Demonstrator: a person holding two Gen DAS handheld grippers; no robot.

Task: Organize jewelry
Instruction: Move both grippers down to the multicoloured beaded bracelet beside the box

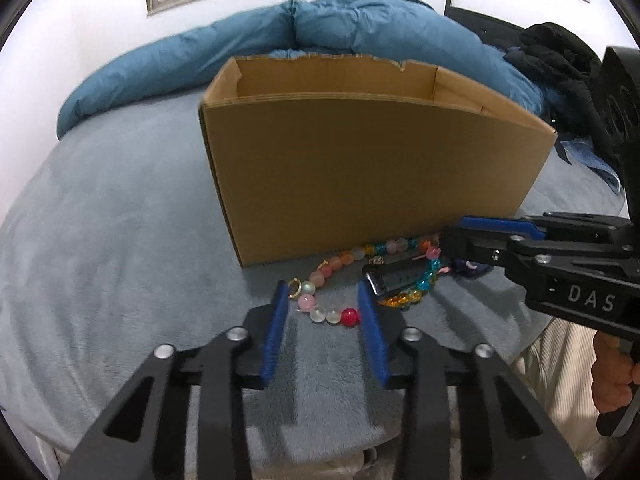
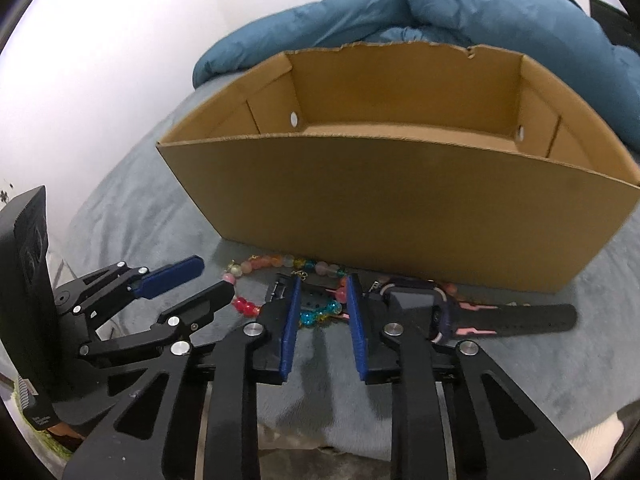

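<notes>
Jewelry lies in a small heap on the grey bed (image 1: 120, 208), tight against the front wall of an open cardboard box (image 1: 360, 176) whose visible inside looks bare. Both tongs are open and hold nothing: the left tongs (image 1: 325, 316) frame the near end of a bead necklace (image 1: 320, 304), and the right tongs (image 2: 322, 304) sit just over a blue bead bracelet (image 2: 318, 314).

To do this well, I would take one piece at a time, closing low on a bead rather than the thread, and lift slowly, since the strands overlap and may drag a neighbour along.

The necklace has round pink, pale and orange beads with one red one (image 1: 349, 317); a black watch (image 2: 424, 304) with pink-marked strap lies to the right.
</notes>
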